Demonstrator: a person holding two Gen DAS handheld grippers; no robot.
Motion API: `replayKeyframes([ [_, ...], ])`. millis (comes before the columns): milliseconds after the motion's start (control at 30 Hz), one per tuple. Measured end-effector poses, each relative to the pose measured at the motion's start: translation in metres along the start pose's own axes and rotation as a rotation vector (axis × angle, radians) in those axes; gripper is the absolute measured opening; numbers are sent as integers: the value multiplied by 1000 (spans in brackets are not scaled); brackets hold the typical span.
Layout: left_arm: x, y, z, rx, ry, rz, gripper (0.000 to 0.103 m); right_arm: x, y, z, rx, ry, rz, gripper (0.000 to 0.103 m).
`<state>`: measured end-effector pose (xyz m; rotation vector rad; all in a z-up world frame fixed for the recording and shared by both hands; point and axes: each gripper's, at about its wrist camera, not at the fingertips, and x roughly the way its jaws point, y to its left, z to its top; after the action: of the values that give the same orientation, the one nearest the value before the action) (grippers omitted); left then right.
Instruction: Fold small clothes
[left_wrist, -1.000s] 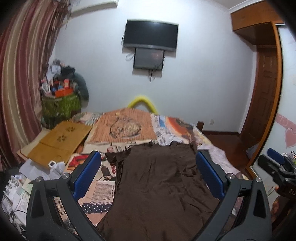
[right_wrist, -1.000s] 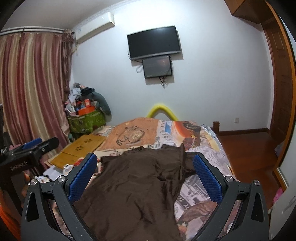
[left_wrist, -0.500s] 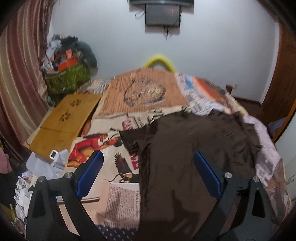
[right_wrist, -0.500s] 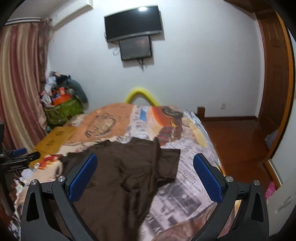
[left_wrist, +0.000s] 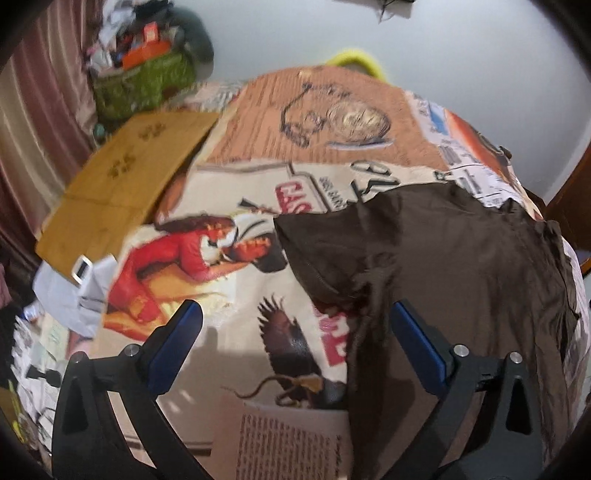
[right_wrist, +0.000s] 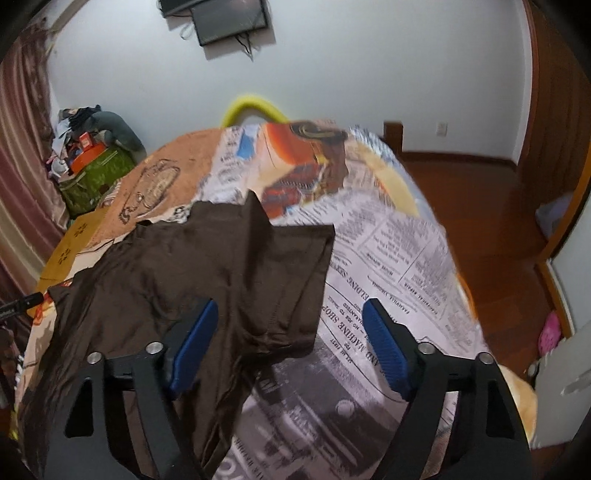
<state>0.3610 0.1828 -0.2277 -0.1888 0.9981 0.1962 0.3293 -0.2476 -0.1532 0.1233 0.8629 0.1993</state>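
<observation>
A crumpled dark brown fabric shirt (right_wrist: 207, 273) is spread on the bed covered by a newspaper-print sheet (right_wrist: 399, 251), toward its near edge, with one short sleeve laid out toward the bed's middle. The left claw (left_wrist: 295, 332) is held wide open above the shirt's left edge, nothing gripped. The right claw (right_wrist: 290, 328) has just been narrowing; the sleeve's hem lies between its blue pads (right_wrist: 384, 343), which are not pressed on it.
</observation>
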Motion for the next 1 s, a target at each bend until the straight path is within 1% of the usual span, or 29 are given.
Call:
replayKeyframes([
  [33, 5, 2, 1, -11, 11, -18, 100, 3, -3, -1, 9, 8, -1, 75],
  [100, 13, 5, 3, -35, 25, -53, 90, 7, -5, -1, 16, 17, -4, 71],
  [167, 18, 2, 5, -40, 37, -93, 85, 11, -7, 0, 17, 30, 6, 69],
  [267, 24, -7, 8, -36, 51, -147, 83, 16, -9, 2, 18, 39, 17, 69],
  [333, 31, -12, 10, -45, 76, -173, 76, 21, -10, 5, 12, 39, 20, 67],
  [367, 36, -15, 11, -48, 96, -189, 68, 21, -10, 7, 8, 36, 20, 67],
  [400, 40, -17, 13, -49, 112, -198, 63, 24, -12, 9, 3, 33, 19, 67],
  [433, 44, -19, 14, -49, 122, -199, 63, 24, -11, 11, -7, 32, 20, 66],
  [633, 54, -19, 24, -47, 126, -201, 63, 39, -9, 29, -68, 39, 5, 65],
  [700, 57, -17, 27, -54, 129, -206, 63, 45, -9, 33, -76, 51, 0, 58],
  [767, 58, -16, 28, -61, 125, -210, 63, 54, -9, 37, -82, 72, 18, 45],
  [800, 58, -15, 29, -68, 116, -208, 57, 57, -8, 38, -84, 74, 21, 42],
  [833, 58, -14, 30, -72, 110, -201, 53, 60, -7, 38, -88, 76, 25, 36],
  [867, 59, -15, 31, -73, 107, -200, 44, 63, -6, 38, -92, 79, 28, 31],
  [900, 60, -15, 32, -74, 107, -213, 34, 66, -5, 37, -97, 83, 27, 29],
  [967, 60, -16, 33, -73, 102, -203, 24, 72, -3, 35, -106, 81, 4, 15],
  [1000, 60, -17, 33, -65, 102, -199, 21, 74, -2, 34, -112, 76, -2, 13],
])
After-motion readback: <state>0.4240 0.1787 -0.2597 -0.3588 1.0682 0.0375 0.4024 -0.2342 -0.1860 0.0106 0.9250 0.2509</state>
